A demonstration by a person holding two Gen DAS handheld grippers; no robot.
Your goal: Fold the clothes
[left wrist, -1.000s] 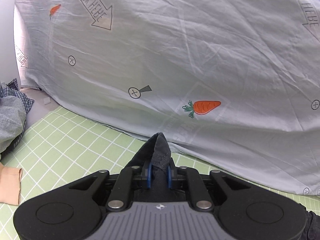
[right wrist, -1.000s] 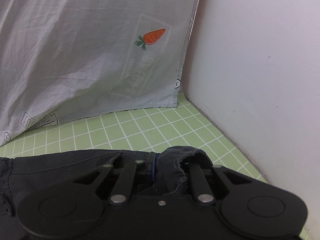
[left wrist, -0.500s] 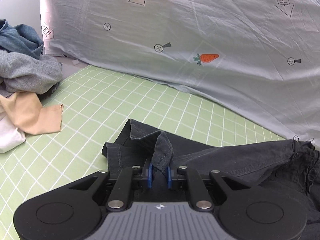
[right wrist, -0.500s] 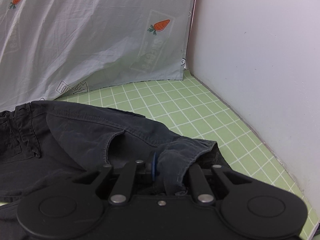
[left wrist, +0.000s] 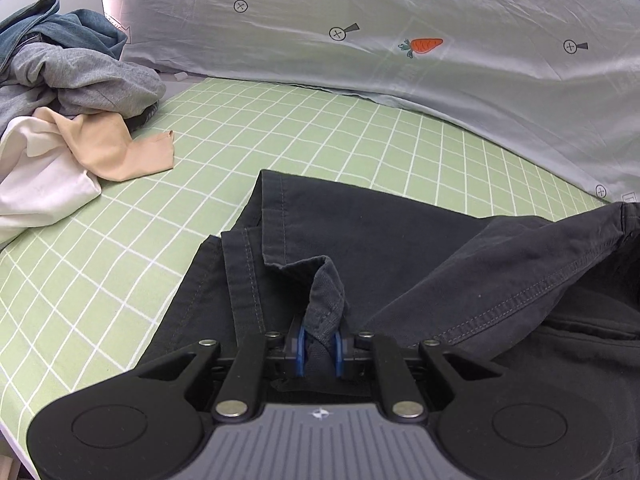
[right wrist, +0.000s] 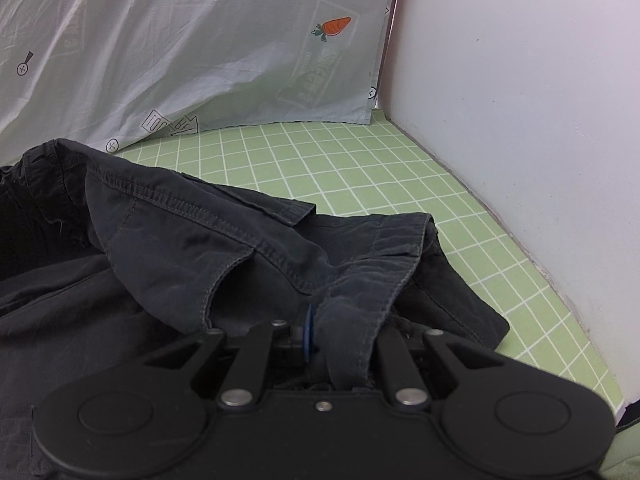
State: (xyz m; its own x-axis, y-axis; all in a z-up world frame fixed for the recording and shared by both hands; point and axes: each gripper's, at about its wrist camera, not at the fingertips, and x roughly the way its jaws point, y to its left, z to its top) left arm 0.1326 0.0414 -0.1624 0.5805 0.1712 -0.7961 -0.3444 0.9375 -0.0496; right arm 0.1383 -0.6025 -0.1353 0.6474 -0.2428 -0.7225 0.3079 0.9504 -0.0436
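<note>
Trousers of dark charcoal cotton lying rumpled on the green grid-patterned desk; left gripper and right gripper each pinch a hem. Next move probably requires flattening before creasing.

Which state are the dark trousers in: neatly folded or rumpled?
Rumpled: the dark trousers lie bunched on the green mat, both jaws pinching fabric.

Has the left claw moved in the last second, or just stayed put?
Yes. Shut on the dark trousers, the left claw has pulled back from the carrot sheet, which looks farther off, with more green checked surface showing.
</note>
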